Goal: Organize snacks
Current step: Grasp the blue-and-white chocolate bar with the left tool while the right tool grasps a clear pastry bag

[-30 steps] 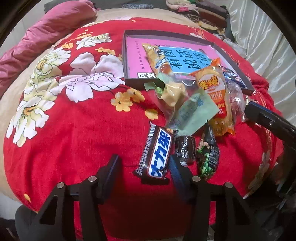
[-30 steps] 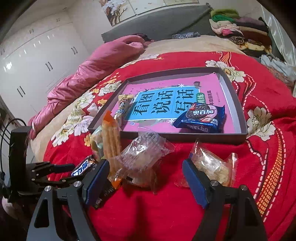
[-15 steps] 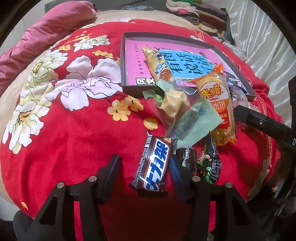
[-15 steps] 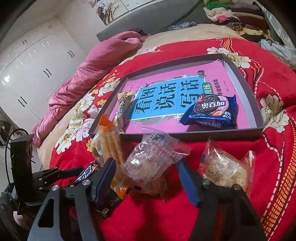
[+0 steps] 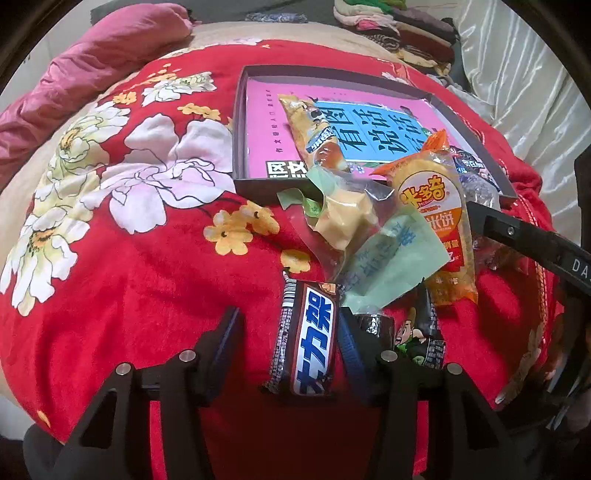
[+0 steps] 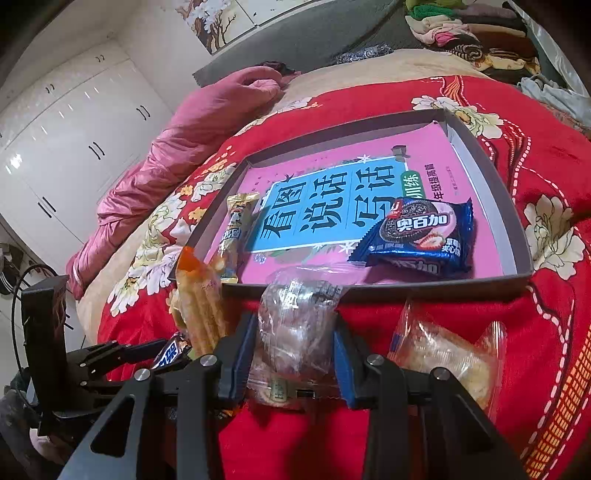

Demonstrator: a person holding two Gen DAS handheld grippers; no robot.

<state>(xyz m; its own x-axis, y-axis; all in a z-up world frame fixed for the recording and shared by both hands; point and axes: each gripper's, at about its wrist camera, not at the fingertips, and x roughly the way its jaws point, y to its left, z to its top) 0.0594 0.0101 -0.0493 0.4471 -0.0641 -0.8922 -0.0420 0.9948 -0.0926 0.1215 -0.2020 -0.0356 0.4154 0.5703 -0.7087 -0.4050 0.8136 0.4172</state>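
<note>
Snacks lie on a red flowered blanket in front of a shallow dark tray (image 5: 240,110) (image 6: 484,155) lined with a pink book. My left gripper (image 5: 286,332) is open, its jaws around a Snickers bar (image 5: 308,347); the right finger touches the bar, the left stands apart. My right gripper (image 6: 291,343) is shut on a clear-wrapped pastry (image 6: 295,325). In the tray lie a blue Oreo pack (image 6: 417,236) and a yellow snack bar (image 5: 310,129) (image 6: 236,232). An orange rice-cracker pack (image 5: 436,218) (image 6: 199,302) stands beside the pastry.
A green-wrapped cake (image 5: 343,218), a small dark roll (image 5: 373,325) and a dark green packet (image 5: 421,339) lie by the Snickers. Another clear pastry bag (image 6: 447,354) lies right of my right gripper. Pink quilt (image 6: 177,147) at left, folded clothes (image 6: 480,33) at the back.
My right gripper moved forward and closed on the clear-wrapped pastry. My left gripper advanced so the Snickers bar sits deeper between its open jaws.
</note>
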